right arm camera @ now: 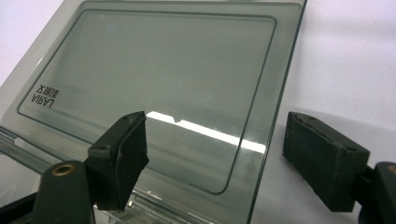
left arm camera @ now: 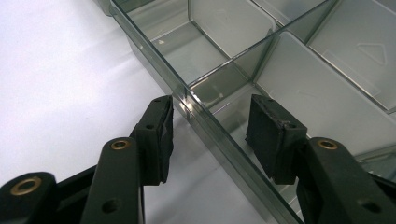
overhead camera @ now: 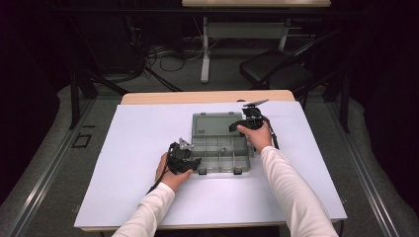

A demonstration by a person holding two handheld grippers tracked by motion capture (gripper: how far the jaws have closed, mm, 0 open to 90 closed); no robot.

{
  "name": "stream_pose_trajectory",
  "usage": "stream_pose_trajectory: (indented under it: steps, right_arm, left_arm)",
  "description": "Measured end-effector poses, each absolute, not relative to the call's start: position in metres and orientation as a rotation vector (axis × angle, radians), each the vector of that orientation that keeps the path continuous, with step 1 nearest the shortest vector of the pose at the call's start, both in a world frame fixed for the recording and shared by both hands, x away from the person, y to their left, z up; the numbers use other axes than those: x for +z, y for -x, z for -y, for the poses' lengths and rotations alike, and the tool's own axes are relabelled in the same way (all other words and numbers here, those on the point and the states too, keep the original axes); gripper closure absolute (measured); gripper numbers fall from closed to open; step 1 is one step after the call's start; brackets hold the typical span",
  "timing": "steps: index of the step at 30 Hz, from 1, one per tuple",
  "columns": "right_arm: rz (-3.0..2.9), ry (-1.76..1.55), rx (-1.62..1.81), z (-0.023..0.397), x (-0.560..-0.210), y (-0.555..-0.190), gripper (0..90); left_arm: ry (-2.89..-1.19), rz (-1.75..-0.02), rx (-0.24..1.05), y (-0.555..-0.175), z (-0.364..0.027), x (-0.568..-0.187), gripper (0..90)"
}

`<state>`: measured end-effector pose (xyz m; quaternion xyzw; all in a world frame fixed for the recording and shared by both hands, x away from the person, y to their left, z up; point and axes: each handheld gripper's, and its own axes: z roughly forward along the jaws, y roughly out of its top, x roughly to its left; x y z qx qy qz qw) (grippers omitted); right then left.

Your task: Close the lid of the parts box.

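The clear box [overhead camera: 220,148] sits mid-table with its lid [right arm camera: 154,88] already swung up. The left gripper [left arm camera: 210,133] straddles the box's left wall, jaws apart. The right gripper [right arm camera: 217,154] brackets the lid's side edge without pinching it. Closing looks left to do.

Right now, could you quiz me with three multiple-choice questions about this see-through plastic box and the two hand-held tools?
1. Where do the left gripper jaws stand?
A. astride the wall of the clear grey plastic compartment box
B. above the lid
C. off the table

2. What colour is the sheet under the box?
A. green
B. white
C. red

3. How is the clear lid?
A. shut
B. open
C. removed

Answers:
1 A, one pad on each side of the wall.
2 B, it looks white around the box.
3 B, the compartments lie uncovered and the lid stands back before the right gripper.
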<state>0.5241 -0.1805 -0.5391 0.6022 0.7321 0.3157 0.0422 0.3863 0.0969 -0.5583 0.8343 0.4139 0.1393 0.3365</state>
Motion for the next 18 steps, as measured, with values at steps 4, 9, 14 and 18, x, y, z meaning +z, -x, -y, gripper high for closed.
stream_pose_trajectory:
  steps: [4,9,14,18]
  right_arm:
    - [-2.249,-1.848,0.982,0.1802,-0.5404,-0.5242,22.1]
    - [-2.258,-1.858,0.990,0.1796,-0.5416,-0.5247,22.4]
    - [-2.268,-1.855,0.996,0.1795,-0.5415,-0.5246,23.6]
    - [-2.268,-1.855,0.999,0.1808,-0.5412,-0.5246,25.1]
  left_arm:
    - [-2.174,-1.080,0.363,-0.3864,-0.0970,-0.5583,50.6]
    - [-2.173,-1.081,0.363,-0.3862,-0.0969,-0.5584,50.5]
    - [-2.173,-1.081,0.363,-0.3863,-0.0969,-0.5584,50.5]
    - [-2.174,-1.080,0.363,-0.3864,-0.0969,-0.5583,50.5]
